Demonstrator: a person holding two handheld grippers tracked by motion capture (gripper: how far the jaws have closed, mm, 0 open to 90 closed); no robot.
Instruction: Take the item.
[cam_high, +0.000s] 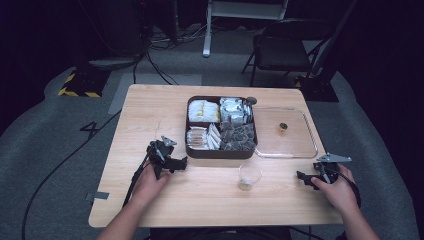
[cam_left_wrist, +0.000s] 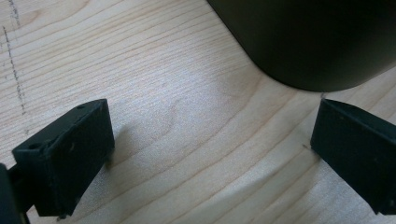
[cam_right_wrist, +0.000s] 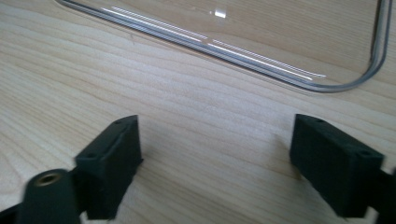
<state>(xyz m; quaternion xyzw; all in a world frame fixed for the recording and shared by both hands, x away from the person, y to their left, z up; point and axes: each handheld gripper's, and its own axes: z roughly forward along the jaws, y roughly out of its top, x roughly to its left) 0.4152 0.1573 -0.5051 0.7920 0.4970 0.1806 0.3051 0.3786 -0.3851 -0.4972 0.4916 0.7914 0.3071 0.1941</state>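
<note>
Tongs (cam_right_wrist: 215, 172) gape over grainy wood beside rounded clear lid (cam_right_wrist: 327, 84).

The tabletop (cam_high: 150, 115) is pale wood with fine grain; on it, a dark brown box (cam_high: 221, 151), and just beside the box a clear lid (cam_high: 300, 150).

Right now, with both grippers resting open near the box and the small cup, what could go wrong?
1. The clear cup stands alone between the left gripper and the right gripper; it looks light, so a sideways brush could tip it.
2. The clear lid lies flat beside the box, close to the right gripper, and is hard to see; a jaw might catch its rim and shove it.
3. The left gripper is close to the box wall and may nudge it.
</note>
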